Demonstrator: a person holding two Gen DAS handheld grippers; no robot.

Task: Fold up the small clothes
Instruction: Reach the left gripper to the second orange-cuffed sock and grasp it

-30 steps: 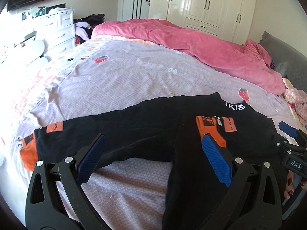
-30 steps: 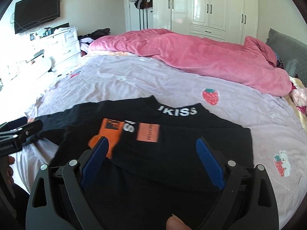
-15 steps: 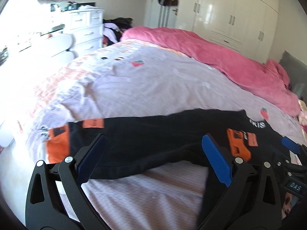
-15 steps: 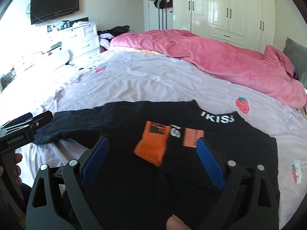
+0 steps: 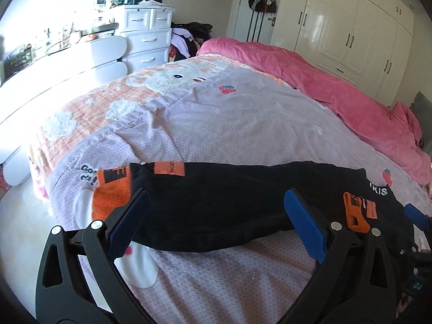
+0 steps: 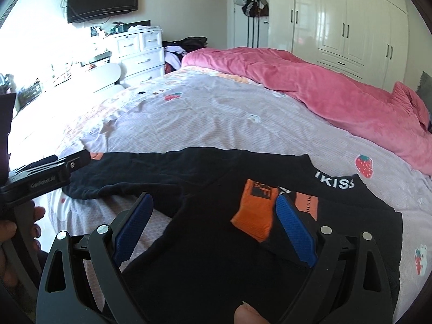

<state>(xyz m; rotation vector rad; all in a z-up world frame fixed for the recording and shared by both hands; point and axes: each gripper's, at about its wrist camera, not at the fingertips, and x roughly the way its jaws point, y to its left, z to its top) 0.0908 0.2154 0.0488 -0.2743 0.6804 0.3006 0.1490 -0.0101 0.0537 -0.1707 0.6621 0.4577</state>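
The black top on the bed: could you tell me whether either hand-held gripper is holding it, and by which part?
Nothing is held. The left hand-held gripper and the right hand-held gripper are both open above the black top.

A black top point(image 6: 205, 243) with orange cuffs lies flat, one sleeve outstretched, the other folded across its body.

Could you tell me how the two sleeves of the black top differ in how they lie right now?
The left sleeve lies stretched straight out sideways on the bedsheet; the right sleeve is folded across the body. The left sleeve's orange cuff rests on the sheet; the right sleeve's orange cuff rests on the black top. Both have orange patches.
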